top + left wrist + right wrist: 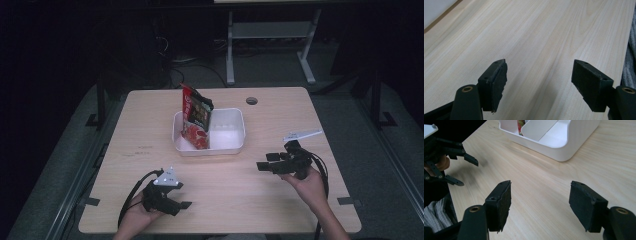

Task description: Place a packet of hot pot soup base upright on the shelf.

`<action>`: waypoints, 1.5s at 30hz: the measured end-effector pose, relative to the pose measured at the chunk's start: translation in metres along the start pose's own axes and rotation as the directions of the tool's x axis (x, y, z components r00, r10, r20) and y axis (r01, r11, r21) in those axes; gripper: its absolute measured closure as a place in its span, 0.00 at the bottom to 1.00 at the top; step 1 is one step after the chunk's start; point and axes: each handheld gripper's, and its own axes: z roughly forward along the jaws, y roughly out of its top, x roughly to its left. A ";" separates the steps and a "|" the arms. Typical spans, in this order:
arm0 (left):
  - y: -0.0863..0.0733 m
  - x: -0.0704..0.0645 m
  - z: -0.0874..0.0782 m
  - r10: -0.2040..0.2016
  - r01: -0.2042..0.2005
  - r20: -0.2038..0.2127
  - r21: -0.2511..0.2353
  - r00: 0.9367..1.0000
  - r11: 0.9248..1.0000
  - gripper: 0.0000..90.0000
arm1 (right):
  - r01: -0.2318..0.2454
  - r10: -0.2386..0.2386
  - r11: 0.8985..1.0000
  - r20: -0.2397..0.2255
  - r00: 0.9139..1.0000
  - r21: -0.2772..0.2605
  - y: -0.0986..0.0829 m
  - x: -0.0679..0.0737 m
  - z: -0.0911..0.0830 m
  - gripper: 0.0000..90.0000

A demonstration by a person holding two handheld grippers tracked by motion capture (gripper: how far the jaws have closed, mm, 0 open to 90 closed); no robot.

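Here the table (150,150) lies bare around both tools, its near edge just behind them. The white tray (235,145) sits mid-table holding an upright red packet (196,120). Left tool (184,204) and right tool (261,165) gape, released, gripping nothing.

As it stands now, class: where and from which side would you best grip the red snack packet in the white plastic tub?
Probably the red snack packet by its dark top edge, coming from above: it stands upright in the left compartment of the white plastic tub, its top clear of the rim while the walls hide its lower part.
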 end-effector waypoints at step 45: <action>0.001 -0.001 0.002 0.009 -0.009 0.004 0.005 1.000 1.000 0.31 | 0.031 -0.031 1.000 0.012 0.999 0.001 -0.064 0.017 -0.013 0.37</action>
